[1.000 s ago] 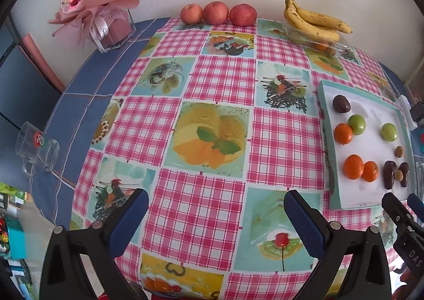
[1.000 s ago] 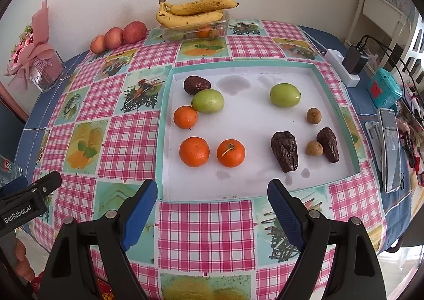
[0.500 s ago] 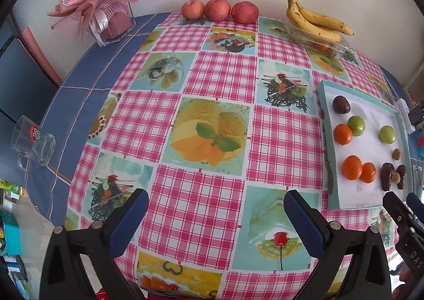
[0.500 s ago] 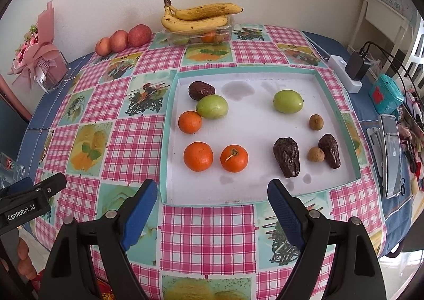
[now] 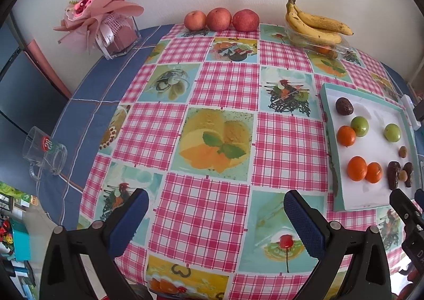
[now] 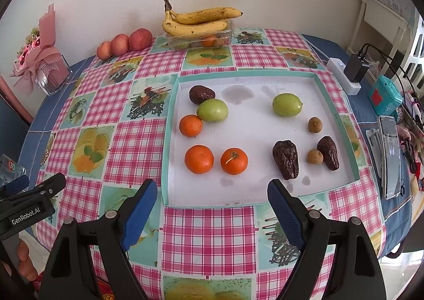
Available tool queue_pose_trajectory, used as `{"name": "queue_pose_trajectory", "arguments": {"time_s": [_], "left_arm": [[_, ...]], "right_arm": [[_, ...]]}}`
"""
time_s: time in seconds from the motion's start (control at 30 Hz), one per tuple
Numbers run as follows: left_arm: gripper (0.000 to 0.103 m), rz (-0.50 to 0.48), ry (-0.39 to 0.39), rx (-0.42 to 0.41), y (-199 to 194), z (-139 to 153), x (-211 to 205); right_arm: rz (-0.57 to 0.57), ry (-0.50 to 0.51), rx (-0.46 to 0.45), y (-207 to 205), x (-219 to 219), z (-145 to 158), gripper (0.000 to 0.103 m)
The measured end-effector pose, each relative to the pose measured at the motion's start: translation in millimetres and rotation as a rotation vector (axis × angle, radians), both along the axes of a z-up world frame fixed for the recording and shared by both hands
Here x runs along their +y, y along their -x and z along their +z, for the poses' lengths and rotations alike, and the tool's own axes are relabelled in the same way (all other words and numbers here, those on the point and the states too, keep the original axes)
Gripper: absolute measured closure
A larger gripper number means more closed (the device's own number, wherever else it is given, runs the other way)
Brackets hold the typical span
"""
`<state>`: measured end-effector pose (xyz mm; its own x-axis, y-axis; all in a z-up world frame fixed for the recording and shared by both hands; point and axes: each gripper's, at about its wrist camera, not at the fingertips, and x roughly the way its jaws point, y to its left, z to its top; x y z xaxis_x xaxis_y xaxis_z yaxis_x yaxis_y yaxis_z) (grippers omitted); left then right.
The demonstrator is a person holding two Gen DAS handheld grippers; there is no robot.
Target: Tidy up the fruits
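A white tray with a teal rim lies on the checked tablecloth. In it lie three oranges, two green fruits, three dark dates and two small brown longans. My right gripper hangs open above the tray's near edge, nothing between its blue pads. My left gripper is open too, over the tablecloth left of the tray. Three apples and bananas on a clear box sit at the wall.
A pink bouquet in a clear vase stands far left. A glass mug lies on the blue cloth at the left edge. A phone, a charger with cables and a teal device sit right of the tray.
Both grippers have drawn back and risen a little, so the table looks smaller and farther. The fruits have not moved and both grippers stay open.
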<state>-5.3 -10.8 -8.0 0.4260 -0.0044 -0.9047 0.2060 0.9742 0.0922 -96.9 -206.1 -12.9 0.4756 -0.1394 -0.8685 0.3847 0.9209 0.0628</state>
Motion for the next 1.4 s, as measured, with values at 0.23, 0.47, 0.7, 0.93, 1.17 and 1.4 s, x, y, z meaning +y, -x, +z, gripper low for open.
{"name": "queue_pose_trajectory", "arguments": {"time_s": [0.23, 0.47, 0.7, 0.93, 1.17, 1.4], "left_arm": [[0.0, -0.008, -0.023, -0.019, 2.5, 2.4, -3.3], [0.0, -0.005, -0.025, -0.019, 2.0, 2.1, -3.2], [0.0, -0.01, -0.038, -0.033, 3.2, 3.9, -4.9], [0.0, -0.01, -0.041, -0.036, 2.9, 4.7, -4.6], [0.0, -0.001, -0.047, -0.04, 3.4, 5.3, -3.8], [0.0, 0.0, -0.058, -0.048, 3.9, 6.5, -4.1]], "right_arm": [[-0.005, -0.001, -0.001, 0.9, -0.5, 0.5, 0.017], [-0.007, -0.001, -0.002, 1.5, -1.8, 0.7, 0.017], [-0.009, 0.001, -0.003, 2.1, -2.7, 1.0, 0.017], [-0.011, -0.001, -0.003, 2.7, -3.8, 1.1, 0.017], [-0.014, 0.0, 0.0, 2.5, -4.1, 0.8, 0.017], [-0.014, 0.0, 0.0, 2.8, -4.5, 0.6, 0.017]]}}
